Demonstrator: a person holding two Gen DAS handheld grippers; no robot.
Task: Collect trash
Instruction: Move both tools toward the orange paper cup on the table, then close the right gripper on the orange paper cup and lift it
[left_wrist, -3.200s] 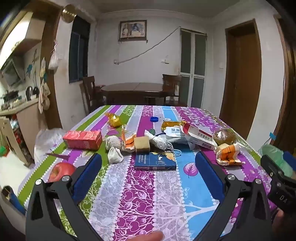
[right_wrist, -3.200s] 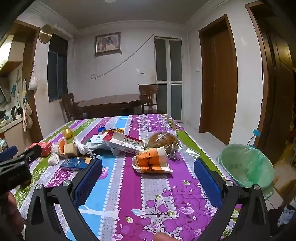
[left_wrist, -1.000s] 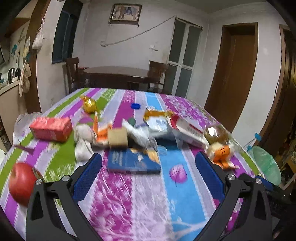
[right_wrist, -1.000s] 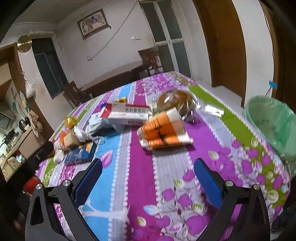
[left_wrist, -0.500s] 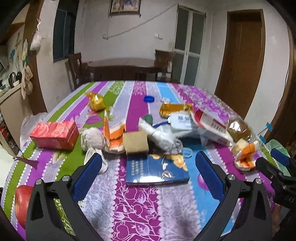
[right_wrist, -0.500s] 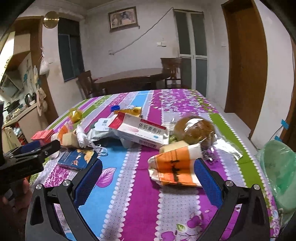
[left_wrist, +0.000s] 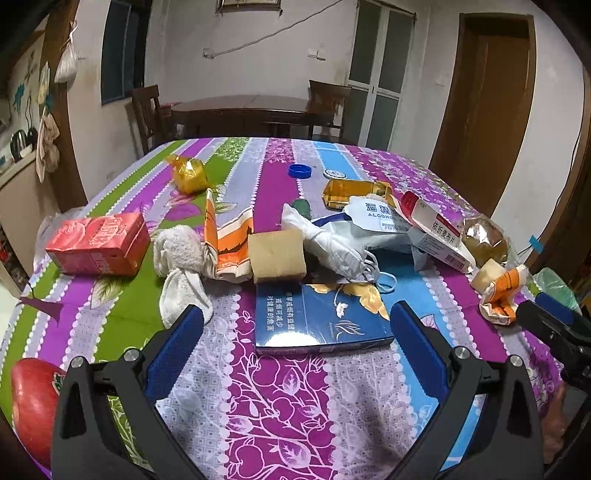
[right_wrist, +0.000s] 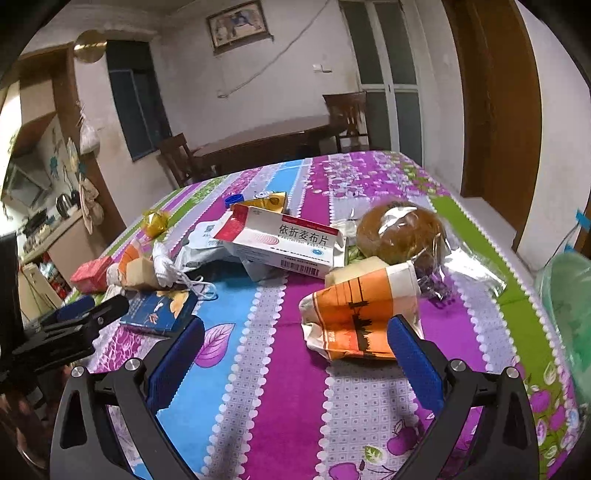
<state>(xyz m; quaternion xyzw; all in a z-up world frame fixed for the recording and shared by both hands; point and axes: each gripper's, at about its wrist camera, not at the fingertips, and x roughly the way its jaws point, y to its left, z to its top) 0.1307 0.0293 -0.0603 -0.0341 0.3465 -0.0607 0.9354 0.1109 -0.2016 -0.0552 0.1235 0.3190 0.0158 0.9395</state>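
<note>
Nothing is judged to have been collected yet. Both claws are held wide apart and empty: the left gripper (left_wrist: 293, 332) is aimed at the blue booklet (left_wrist: 321, 317), and the right gripper (right_wrist: 295, 343) is near the crumpled orange paper cup (right_wrist: 358, 310), whose near edge lies beside its right pad. The trash is spread across the middle of the table (right_wrist: 280, 387): a medicine box (right_wrist: 284, 243), a face mask (left_wrist: 332, 247), tissue (left_wrist: 181, 266) and wrappers. A green-lined bin (right_wrist: 569, 314) is seen off the right edge, its inside unclear.
</note>
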